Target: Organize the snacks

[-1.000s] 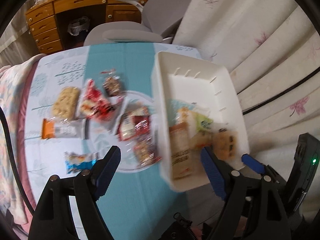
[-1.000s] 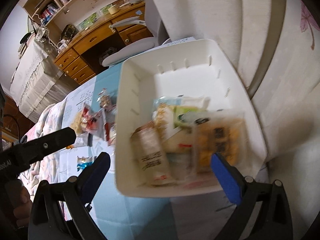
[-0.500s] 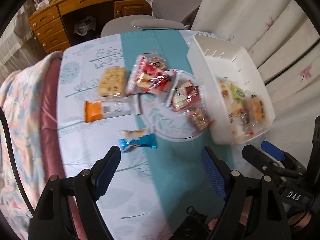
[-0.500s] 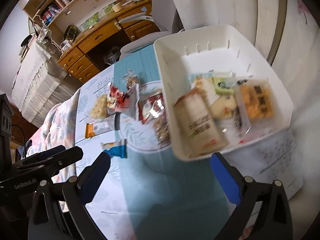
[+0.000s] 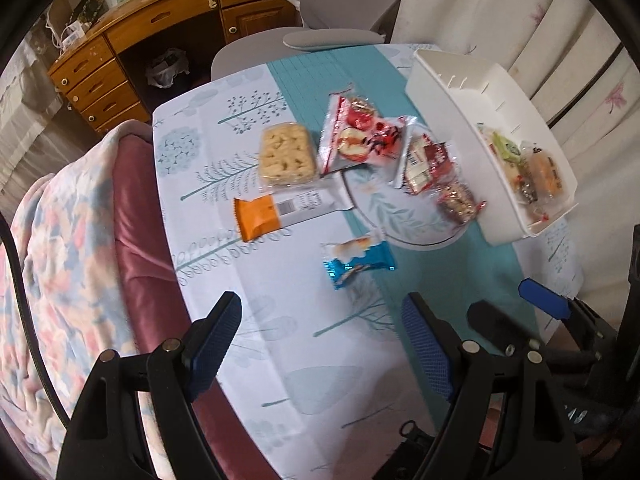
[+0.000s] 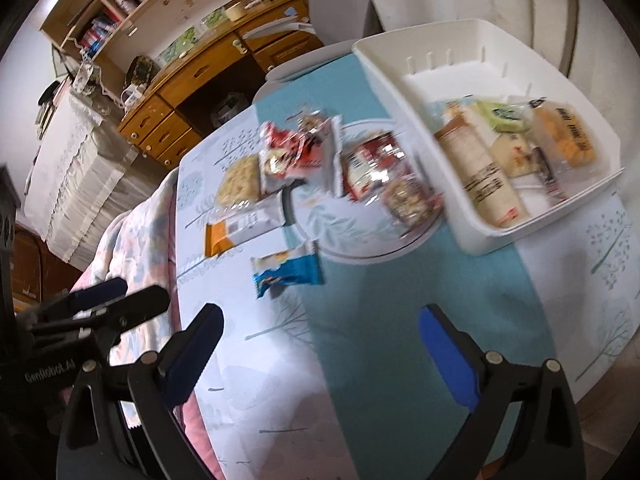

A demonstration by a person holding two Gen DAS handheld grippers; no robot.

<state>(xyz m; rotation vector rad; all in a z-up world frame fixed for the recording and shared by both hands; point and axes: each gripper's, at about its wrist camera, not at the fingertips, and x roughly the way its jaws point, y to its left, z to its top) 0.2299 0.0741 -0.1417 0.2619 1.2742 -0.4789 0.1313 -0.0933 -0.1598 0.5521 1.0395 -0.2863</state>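
Observation:
A white bin [image 5: 448,92] [image 6: 384,68] holding several snack packs stands at the table's right. Loose snacks lie left of it: a blue pack [image 5: 356,264] [image 6: 288,272], an orange-and-white bar [image 5: 280,210] [image 6: 240,228], a cracker pack [image 5: 286,156] [image 6: 240,184], red packs [image 5: 360,140] [image 6: 296,152] and a nut pack [image 5: 456,204] [image 6: 408,196]. My left gripper [image 5: 324,340] is open and empty above the near table edge. My right gripper [image 6: 320,344] is open and empty, to the right of the left one, also back from the snacks.
The table [image 5: 280,360] has a white and teal cloth. A grey chair [image 5: 320,36] stands at its far side, a wooden desk [image 5: 160,28] behind. A floral blanket [image 5: 60,260] lies to the left. Curtains [image 5: 520,20] hang to the right.
Both grippers have pulled back and up from the white bin toward the near table edge. The bin and snacks now look smaller and farther. Both stay open.

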